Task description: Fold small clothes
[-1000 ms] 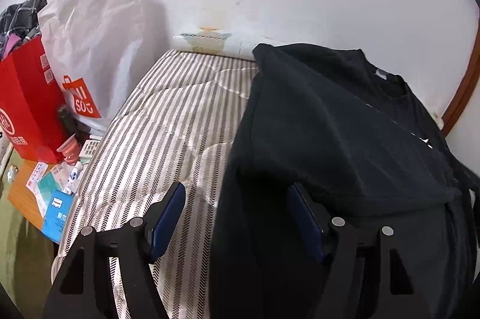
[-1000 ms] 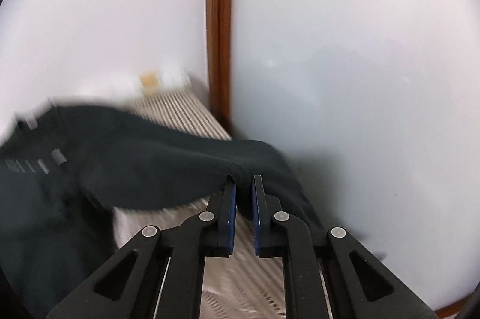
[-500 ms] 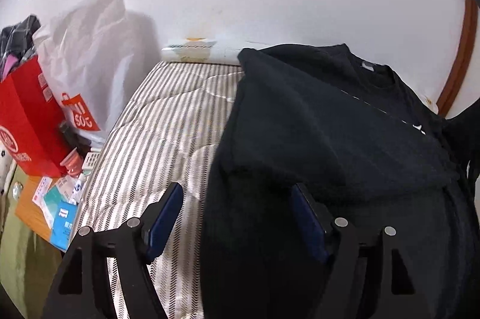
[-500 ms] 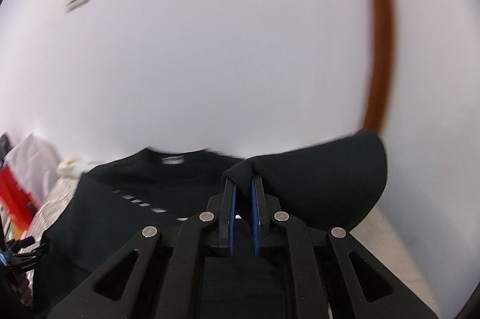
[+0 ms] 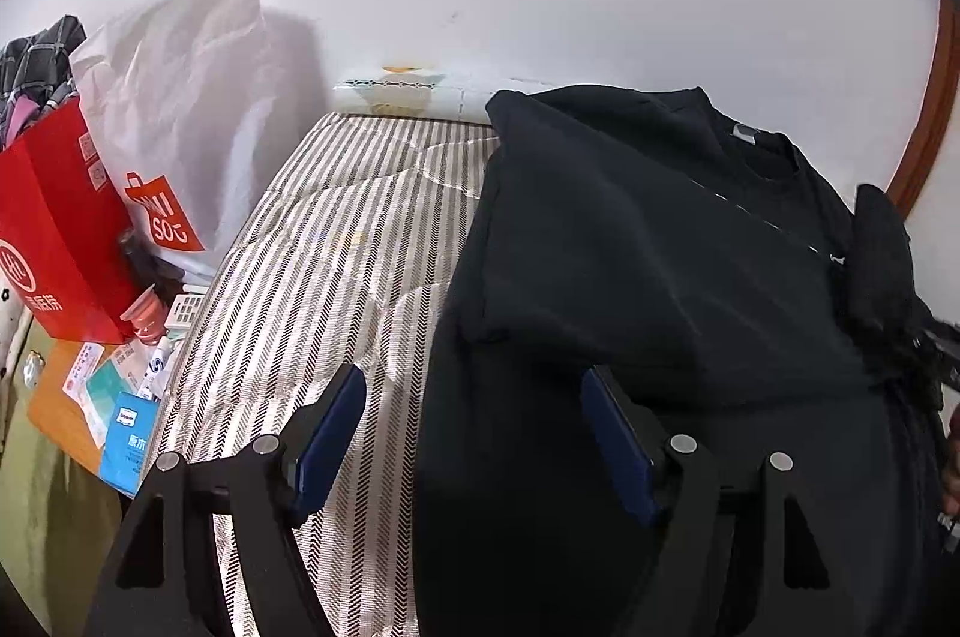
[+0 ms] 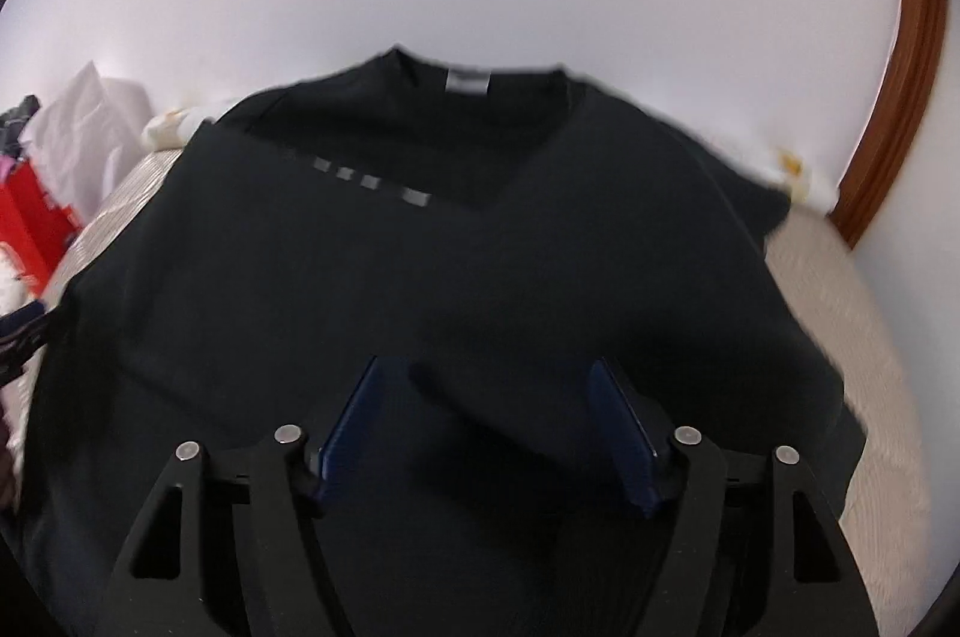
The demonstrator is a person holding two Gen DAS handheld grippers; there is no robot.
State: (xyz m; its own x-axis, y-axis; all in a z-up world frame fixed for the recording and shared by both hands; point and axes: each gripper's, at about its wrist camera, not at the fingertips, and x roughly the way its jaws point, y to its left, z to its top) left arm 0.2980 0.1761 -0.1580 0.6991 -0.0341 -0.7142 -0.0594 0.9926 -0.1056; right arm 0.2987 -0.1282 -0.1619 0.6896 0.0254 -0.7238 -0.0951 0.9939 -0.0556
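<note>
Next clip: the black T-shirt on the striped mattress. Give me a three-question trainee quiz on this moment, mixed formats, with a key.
1. True or false: the right gripper is clamped on the black T-shirt.
2. What stands beside the striped mattress, next to the white shopping bag? A) red paper bag B) blue bucket C) wooden chair
3. Fill in: the left gripper is ____, one finger over the mattress, one over the shirt.

Key: 1 false, its jaws have just been opening and the pads press on nothing; 2 A; 3 open.
</note>
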